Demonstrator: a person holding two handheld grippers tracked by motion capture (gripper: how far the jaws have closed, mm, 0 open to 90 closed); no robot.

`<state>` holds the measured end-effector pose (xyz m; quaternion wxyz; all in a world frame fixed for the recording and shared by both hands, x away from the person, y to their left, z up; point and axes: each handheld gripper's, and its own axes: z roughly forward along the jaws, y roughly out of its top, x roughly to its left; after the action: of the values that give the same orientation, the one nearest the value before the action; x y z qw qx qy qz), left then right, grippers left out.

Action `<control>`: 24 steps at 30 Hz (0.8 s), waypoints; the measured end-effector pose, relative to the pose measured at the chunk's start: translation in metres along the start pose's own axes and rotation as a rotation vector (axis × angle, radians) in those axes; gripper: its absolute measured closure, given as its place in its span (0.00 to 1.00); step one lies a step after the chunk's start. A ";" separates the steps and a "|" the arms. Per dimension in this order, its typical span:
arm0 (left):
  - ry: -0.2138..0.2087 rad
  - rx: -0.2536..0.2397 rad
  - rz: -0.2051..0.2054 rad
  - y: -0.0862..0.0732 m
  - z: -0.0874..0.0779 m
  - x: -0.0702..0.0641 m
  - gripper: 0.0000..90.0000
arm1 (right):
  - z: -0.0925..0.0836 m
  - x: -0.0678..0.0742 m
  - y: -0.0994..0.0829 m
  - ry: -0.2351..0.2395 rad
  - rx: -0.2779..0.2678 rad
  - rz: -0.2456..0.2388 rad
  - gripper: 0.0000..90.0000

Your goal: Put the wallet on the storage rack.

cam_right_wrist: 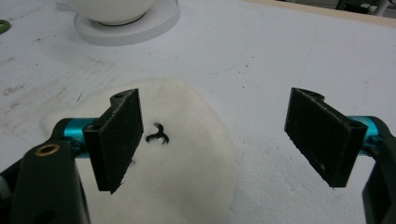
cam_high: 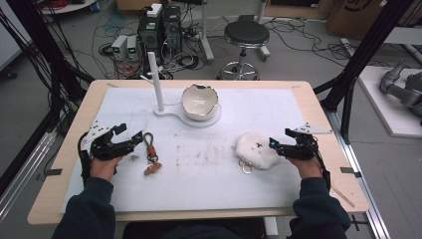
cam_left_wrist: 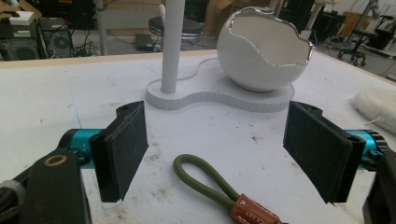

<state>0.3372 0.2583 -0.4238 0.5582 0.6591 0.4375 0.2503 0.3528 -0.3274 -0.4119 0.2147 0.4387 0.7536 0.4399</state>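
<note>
While both grippers gape wide, the left gripper [cam_high: 130, 138] sits just left of the green-looped keychain [cam_high: 150, 149], lying lengthwise up-frame.

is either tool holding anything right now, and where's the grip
Nothing is held. The left tool is open over the green cord loop; the right tool is open at the white fluffy pad.

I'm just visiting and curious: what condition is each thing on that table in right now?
Left tool: open, holding nothing, beside the keychain.
Right tool: open, at the pouch's edge.
Cord keychain: lying flat, untouched.
White fluffy pouch: lying flat, ungripped.
Eggshell bowl: upright on its stand.
Stand post: upright, bare.
</note>
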 end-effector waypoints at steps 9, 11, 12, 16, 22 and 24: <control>0.004 0.010 -0.003 -0.001 0.002 0.000 0.25 | 0.005 -0.005 -0.006 0.004 0.045 0.018 0.22; 0.004 0.010 -0.002 -0.001 0.002 0.000 0.25 | 0.005 -0.006 -0.007 0.004 0.053 0.029 0.22; 0.004 0.009 -0.003 -0.001 0.002 -0.001 0.25 | 0.005 -0.006 -0.007 0.004 0.055 0.029 0.22; -0.001 0.010 0.001 -0.002 0.003 -0.001 0.26 | 0.006 -0.005 -0.009 -0.001 0.078 0.012 0.22; -0.008 0.012 0.011 -0.001 0.002 -0.003 0.26 | 0.007 -0.005 -0.011 -0.024 0.107 0.010 0.22; -0.010 0.010 0.013 -0.001 0.001 -0.003 0.26 | 0.008 -0.004 -0.013 -0.031 0.142 0.018 0.22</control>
<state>0.3362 0.2551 -0.4241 0.5555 0.6658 0.4316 0.2486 0.3546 -0.3300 -0.4279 0.1905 0.4665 0.7755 0.3804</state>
